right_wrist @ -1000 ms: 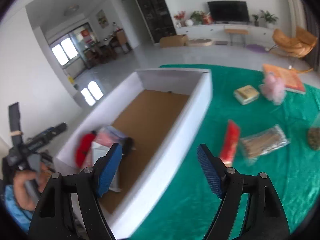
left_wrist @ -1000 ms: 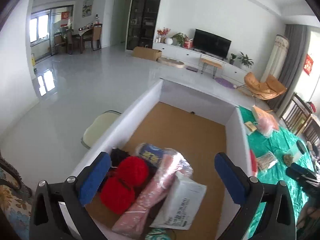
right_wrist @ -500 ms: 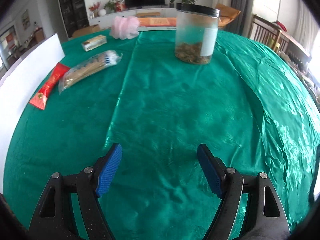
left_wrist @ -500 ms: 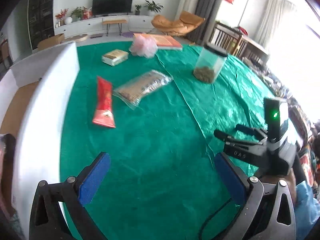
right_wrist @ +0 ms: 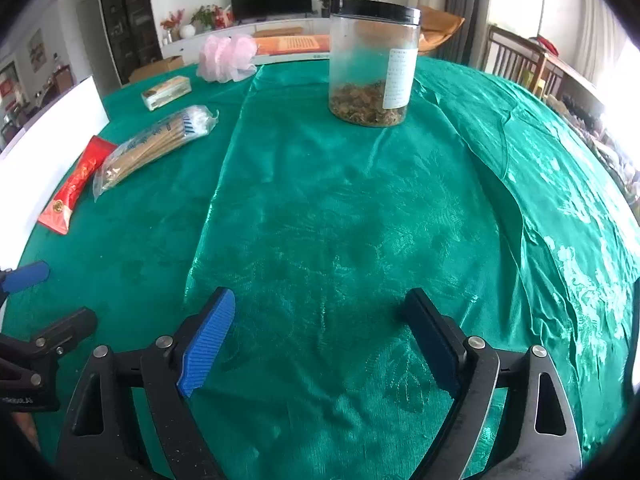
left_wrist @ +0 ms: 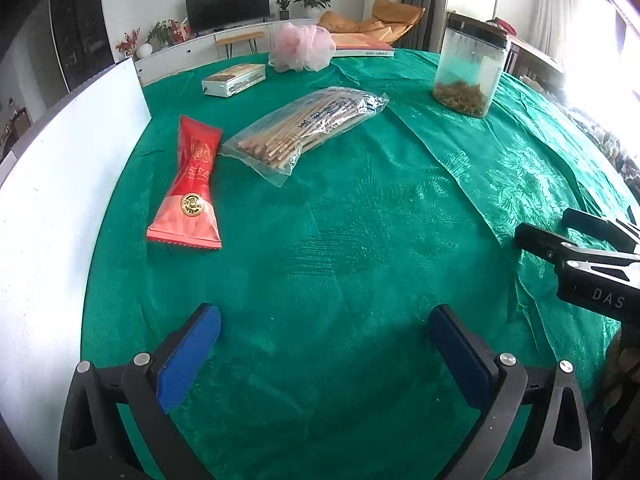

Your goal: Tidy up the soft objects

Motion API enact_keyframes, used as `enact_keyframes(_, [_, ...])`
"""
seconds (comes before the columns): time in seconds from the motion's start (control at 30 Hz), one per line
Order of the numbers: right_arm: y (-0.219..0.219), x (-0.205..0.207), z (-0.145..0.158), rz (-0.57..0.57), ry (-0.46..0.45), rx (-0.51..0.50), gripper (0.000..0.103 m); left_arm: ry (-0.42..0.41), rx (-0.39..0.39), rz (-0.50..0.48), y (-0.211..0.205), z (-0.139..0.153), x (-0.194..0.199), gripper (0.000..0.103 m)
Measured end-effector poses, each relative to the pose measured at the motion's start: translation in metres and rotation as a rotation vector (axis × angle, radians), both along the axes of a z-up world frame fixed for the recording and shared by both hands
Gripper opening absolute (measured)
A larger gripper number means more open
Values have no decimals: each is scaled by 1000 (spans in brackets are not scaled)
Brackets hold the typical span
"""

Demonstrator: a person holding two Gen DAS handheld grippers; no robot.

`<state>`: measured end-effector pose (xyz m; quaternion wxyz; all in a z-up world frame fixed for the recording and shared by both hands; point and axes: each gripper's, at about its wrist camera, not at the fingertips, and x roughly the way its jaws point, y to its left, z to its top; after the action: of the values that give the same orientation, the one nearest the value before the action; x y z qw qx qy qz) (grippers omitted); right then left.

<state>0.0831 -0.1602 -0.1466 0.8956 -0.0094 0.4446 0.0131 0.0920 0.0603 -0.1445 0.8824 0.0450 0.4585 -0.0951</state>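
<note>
At my far left stands the white box wall (left_wrist: 60, 184) on the green-clothed bench (left_wrist: 360, 240). Just beside it lies the red packet (left_wrist: 192, 184), then the clear bag of sticks (left_wrist: 308, 128), apart from it, with the small carton (left_wrist: 234, 80) and the pink mesh puff (left_wrist: 302, 50) behind them. My left tongs (left_wrist: 326, 354) hover wide apart over bare cloth, holding nothing. Farther right stands the lidded jar (right_wrist: 374, 64). My right tongs (right_wrist: 322, 338) are opening, with nothing between them.

Green damask tablecloth (left_wrist: 360, 240); red packet (left_wrist: 192, 184) (gold emblem); pink pouf (left_wrist: 302, 46).
</note>
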Motion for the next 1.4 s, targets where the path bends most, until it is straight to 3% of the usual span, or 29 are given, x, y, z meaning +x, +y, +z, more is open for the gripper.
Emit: enact_keyframes(1.4, [0, 0, 1, 1, 6, -1, 92, -6, -3, 4, 1, 4, -1, 103])
